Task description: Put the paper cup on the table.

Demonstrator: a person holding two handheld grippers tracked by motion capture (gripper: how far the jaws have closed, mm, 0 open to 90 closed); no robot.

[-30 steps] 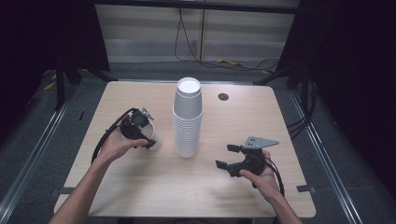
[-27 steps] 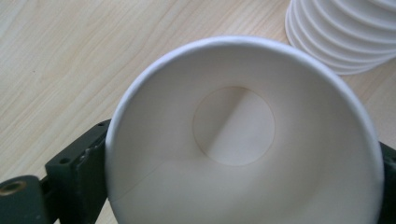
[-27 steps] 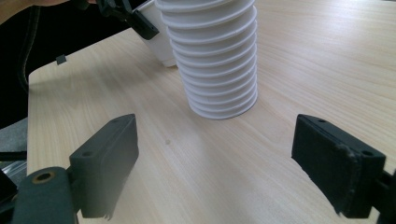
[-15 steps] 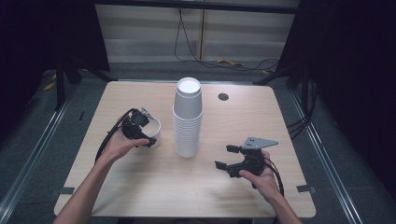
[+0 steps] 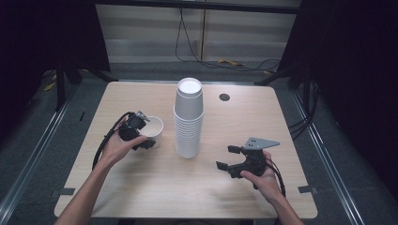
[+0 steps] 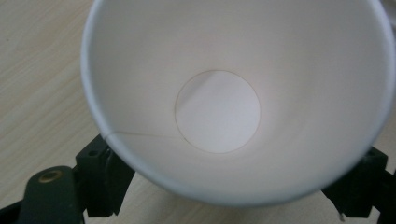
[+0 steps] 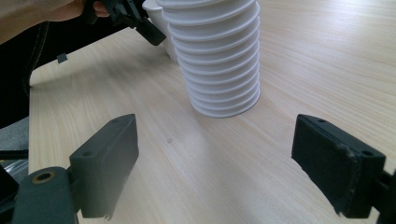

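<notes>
One white cup [image 5: 151, 129] is pinched by my left hand-held gripper [image 5: 139, 134] beside the cup stack [image 5: 188, 117], while my right hand-held gripper [image 5: 231, 158] sits spread, empty, on the desk [image 5: 141, 187]

A: Where's the stack [image 5: 189, 121]?

B: Mid-table, standing upright, mouths down. White paper cups nested tall, their rims ringing the lower half, the top cup's flat base facing up.

A: And the single cup [image 5: 153, 130]?

B: At the stack's 9 o'clock, near it but apart. White, mouth up, empty; inside, a seam runs down to its round bottom [image 6: 217, 111].
</notes>
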